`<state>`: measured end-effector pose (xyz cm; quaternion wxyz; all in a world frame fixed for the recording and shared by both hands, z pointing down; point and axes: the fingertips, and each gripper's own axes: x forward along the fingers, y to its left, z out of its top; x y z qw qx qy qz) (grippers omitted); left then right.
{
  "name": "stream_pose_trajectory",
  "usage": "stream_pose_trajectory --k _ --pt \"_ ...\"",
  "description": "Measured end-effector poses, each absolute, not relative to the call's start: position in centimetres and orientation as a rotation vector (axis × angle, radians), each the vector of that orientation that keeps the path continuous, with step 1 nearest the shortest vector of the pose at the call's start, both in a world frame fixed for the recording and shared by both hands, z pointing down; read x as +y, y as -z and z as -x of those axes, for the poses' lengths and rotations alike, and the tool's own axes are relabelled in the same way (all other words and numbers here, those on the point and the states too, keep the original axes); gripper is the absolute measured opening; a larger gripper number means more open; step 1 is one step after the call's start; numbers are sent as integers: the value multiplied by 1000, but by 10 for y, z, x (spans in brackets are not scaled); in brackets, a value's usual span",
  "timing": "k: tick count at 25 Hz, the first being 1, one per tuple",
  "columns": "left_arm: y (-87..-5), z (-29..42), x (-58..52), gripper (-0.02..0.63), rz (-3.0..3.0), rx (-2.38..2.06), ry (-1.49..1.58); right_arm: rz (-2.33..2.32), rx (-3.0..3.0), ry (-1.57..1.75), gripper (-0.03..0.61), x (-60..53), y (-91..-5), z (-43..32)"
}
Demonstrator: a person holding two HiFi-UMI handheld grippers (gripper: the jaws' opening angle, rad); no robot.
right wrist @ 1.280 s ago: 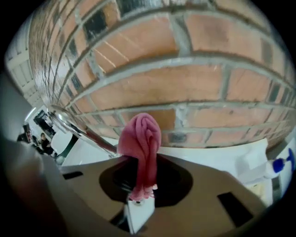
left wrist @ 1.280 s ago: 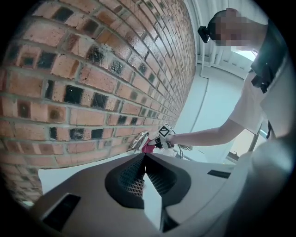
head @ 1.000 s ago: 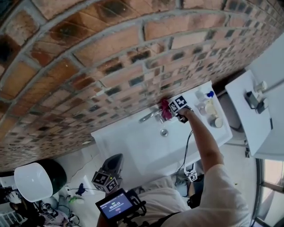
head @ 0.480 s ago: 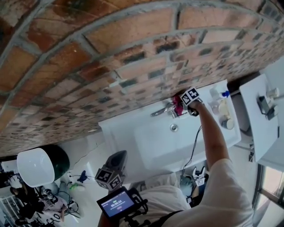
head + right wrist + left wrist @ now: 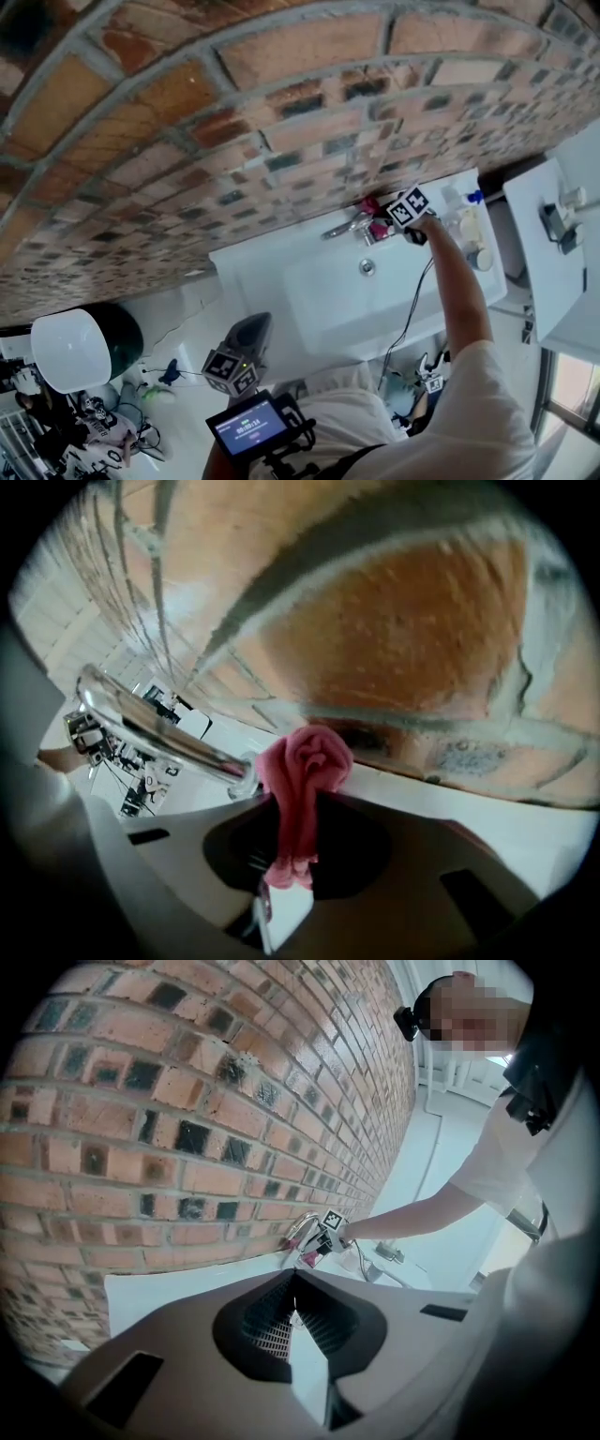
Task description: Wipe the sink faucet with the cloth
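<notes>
Wiping the chrome faucet point(image 5: 343, 228) with a pink cloth point(image 5: 377, 229) pinched in the right gripper point(image 5: 389, 225).
Head view: the right gripper is being held out over the white sink point(image 5: 281, 309), keeping the cloth at the faucet beside the brick wall point(image 5: 234, 103); the left gripper point(image 5: 246, 339) is hanging idle, well apart. Left gripper view: its jaws are sitting pressed together, empty. Right gripper view: the jaws are clamping the cloth's tail, so the bunched end is lying against the faucet's base, probably for rubbing.
</notes>
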<state>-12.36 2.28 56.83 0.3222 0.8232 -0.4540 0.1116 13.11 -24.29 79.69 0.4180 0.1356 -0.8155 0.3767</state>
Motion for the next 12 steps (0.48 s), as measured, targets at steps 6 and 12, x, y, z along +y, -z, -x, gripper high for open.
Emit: stream_pose_trajectory --k 6,12 --pt "-566 132 37 -14 -2157 -1215 -289 -277 -2040 -558 67 -230 -763 -130" --pt "-561 135 48 -14 -2160 -1228 -272 -316 -2075 -387 67 -225 -723 -119"
